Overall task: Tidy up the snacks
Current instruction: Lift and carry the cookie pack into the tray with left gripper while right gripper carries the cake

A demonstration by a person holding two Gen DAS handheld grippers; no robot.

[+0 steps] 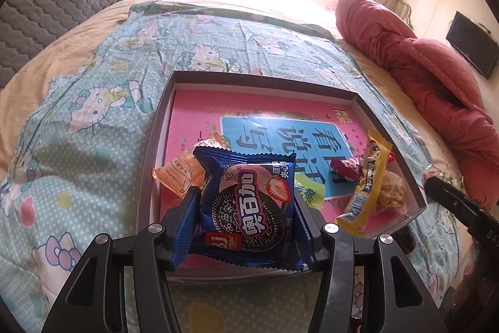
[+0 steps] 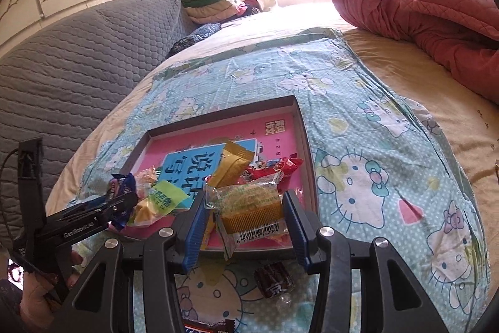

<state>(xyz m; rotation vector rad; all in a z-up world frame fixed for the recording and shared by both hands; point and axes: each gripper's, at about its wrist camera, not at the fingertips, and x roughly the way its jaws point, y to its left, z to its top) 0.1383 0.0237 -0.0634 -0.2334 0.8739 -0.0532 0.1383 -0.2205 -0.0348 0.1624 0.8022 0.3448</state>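
Right now each tool grips one snack over the near edge of the shallow box (image 1: 358,97) that sits on the cartoon-print sheet (image 1: 93,102) on the bed. The left tool (image 1: 246,209) is clamped across a blue cookie packet (image 1: 246,205) with a strawberry on its wrapper, its blue pads pressing the packet's two sides. The right tool (image 2: 246,216) is clamped on a clear-wrapped yellow cake (image 2: 249,205) with a barcode, held over the box's near right corner.

Several snacks already lie inside the box: an orange packet (image 1: 181,173), a long yellow bar (image 1: 365,186), a small red packet (image 1: 344,169) and a green-labelled packet (image 2: 162,198). A dark wrapped candy (image 2: 274,278) still lies on the sheet, just outside the near wall.

The likely trouble is crowding. Both tools work close together at the same edge, so they could knock one another or scatter the loose packets. The wrappers are slick and puffy, so either snack might slide from its pads. A release this close to the wall could also drop a packet outside, and the soft bed could let the box tip under a push.

Part of the box floor is hidden behind the held packets. Another wrapper (image 2: 207,328) is cut off at the bottom of the right view, its kind unreadable. The red packets blur together there.
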